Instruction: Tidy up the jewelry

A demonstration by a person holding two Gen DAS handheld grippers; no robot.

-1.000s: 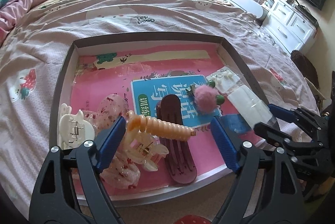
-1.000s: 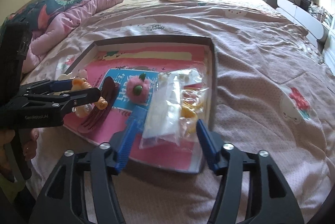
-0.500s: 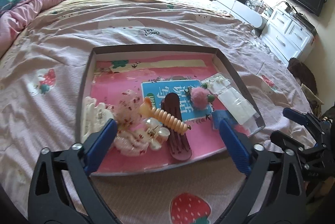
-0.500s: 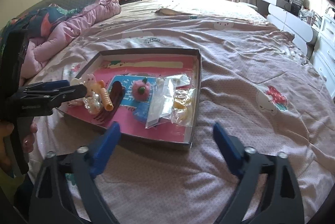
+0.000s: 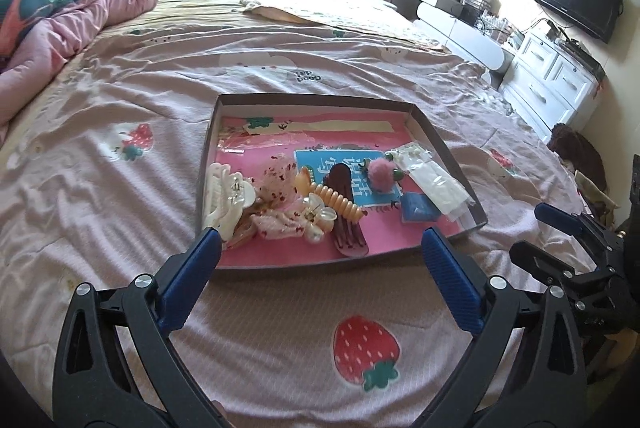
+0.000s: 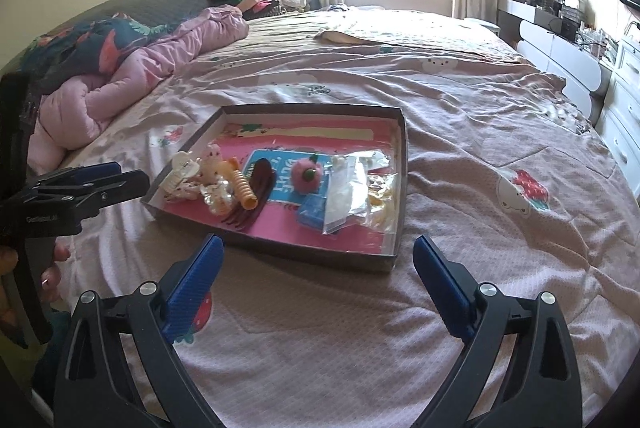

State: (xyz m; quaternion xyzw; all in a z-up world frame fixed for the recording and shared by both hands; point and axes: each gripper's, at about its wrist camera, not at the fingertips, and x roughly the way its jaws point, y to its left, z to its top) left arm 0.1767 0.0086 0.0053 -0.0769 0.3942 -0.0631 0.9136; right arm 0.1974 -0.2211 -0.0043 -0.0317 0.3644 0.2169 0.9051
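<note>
A shallow dark box (image 5: 438,138) lined in pink lies on the bed. Inside it are a white claw clip (image 5: 224,196), speckled pink clips (image 5: 276,184), an orange spiral clip (image 5: 336,202), a maroon hair clip (image 5: 348,228), a pink pompom (image 5: 380,174), a blue packet (image 5: 418,208) and clear bags (image 5: 436,184). My left gripper (image 5: 320,240) hangs open and empty just short of the box's near rim. Right of it, my right gripper (image 5: 532,232) is also open. In the right wrist view the right gripper (image 6: 318,242) is spread wide before the box (image 6: 404,164), with the left gripper (image 6: 132,174) at the left.
The pink bedsheet (image 5: 360,340) with strawberry prints spreads all around the box. A bunched pink quilt (image 6: 132,84) and pillows lie at the left. A white dresser (image 5: 560,80) and a wall TV (image 5: 572,4) stand at the right. A person's hand (image 6: 48,268) holds the left gripper.
Both grippers have backed off and risen from the box, their jaws spreading wider. The orange clip and the clear bags that sat between the fingers now lie in the box.
</note>
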